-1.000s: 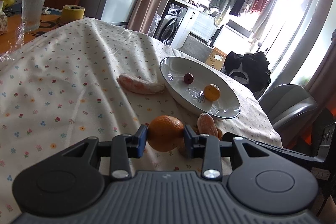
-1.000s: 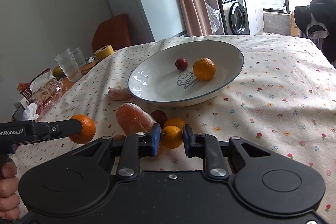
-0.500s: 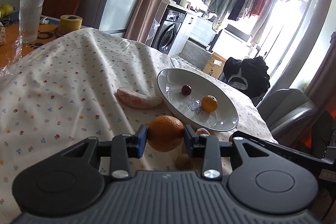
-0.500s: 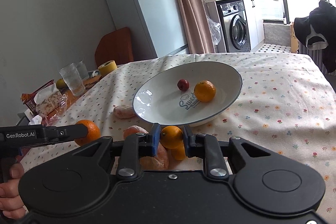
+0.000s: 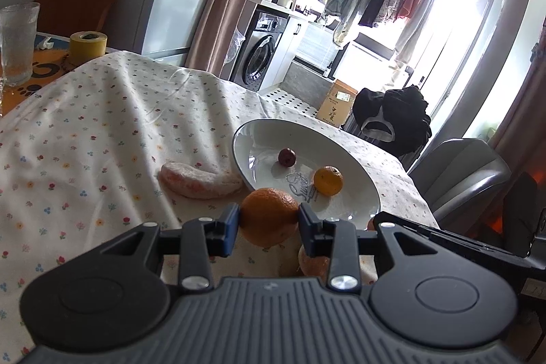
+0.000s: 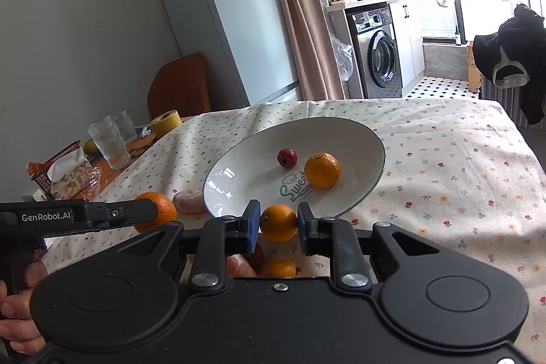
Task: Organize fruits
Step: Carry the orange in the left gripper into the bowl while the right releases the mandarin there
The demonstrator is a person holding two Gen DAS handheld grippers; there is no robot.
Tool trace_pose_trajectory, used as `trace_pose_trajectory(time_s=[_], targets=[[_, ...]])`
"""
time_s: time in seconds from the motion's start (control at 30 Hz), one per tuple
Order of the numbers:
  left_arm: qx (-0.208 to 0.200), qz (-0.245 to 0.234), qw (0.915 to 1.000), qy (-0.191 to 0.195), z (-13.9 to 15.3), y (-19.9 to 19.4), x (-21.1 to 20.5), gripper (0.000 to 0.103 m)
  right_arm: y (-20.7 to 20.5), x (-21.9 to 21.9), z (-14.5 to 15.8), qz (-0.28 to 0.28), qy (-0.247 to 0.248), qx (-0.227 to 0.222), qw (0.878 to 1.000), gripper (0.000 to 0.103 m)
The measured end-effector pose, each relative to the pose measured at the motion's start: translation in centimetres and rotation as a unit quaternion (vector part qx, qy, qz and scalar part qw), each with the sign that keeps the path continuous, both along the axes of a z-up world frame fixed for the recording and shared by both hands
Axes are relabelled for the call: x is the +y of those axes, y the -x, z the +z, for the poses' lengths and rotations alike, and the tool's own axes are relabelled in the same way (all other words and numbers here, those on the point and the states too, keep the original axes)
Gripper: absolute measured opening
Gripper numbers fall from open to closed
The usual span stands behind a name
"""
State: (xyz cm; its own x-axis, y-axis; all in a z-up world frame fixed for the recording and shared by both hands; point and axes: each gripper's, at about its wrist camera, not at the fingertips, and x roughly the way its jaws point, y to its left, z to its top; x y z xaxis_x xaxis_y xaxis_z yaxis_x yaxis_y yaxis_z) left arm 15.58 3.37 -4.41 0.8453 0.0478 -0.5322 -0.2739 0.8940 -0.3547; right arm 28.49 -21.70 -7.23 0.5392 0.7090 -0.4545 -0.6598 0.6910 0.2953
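My left gripper (image 5: 269, 223) is shut on a large orange (image 5: 269, 215), held in the air just short of the white bowl (image 5: 259, 132). In the right wrist view that same orange (image 6: 160, 210) shows at the left, with the left gripper (image 6: 155, 212) on it. My right gripper (image 6: 278, 224) is shut on a small mandarin (image 6: 278, 222) above the bowl's near rim (image 6: 361, 193). Inside the bowl lie a mandarin (image 6: 322, 170) and a small dark red fruit (image 6: 287, 157). A peeled pink segment (image 5: 198, 179) rests on the cloth left of the bowl.
More fruit lies on the cloth under the grippers: a peeled piece (image 6: 239, 265), a red fruit and a mandarin (image 6: 280, 268). At the far left stand drinking glasses (image 6: 109, 142), a yellow tape roll (image 6: 166, 121) and a snack basket (image 6: 59, 173). A grey chair (image 5: 460, 179) stands beyond the table's right edge.
Both grippers have risen from the cloth with their fruit and moved toward the bowl. The loose fruit on the cloth now lies below them.
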Motion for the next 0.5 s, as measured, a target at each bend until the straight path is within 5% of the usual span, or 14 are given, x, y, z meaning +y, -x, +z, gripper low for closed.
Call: trace_pose_trajectory(time_s=[0.5], targets=[[0.012,-0.016,0.9998,0.000,-0.8,-4.1,0.2,0.035,-3.2,0.7,-0.9,-0.013,-0.010,0.023,1.000,0.026]])
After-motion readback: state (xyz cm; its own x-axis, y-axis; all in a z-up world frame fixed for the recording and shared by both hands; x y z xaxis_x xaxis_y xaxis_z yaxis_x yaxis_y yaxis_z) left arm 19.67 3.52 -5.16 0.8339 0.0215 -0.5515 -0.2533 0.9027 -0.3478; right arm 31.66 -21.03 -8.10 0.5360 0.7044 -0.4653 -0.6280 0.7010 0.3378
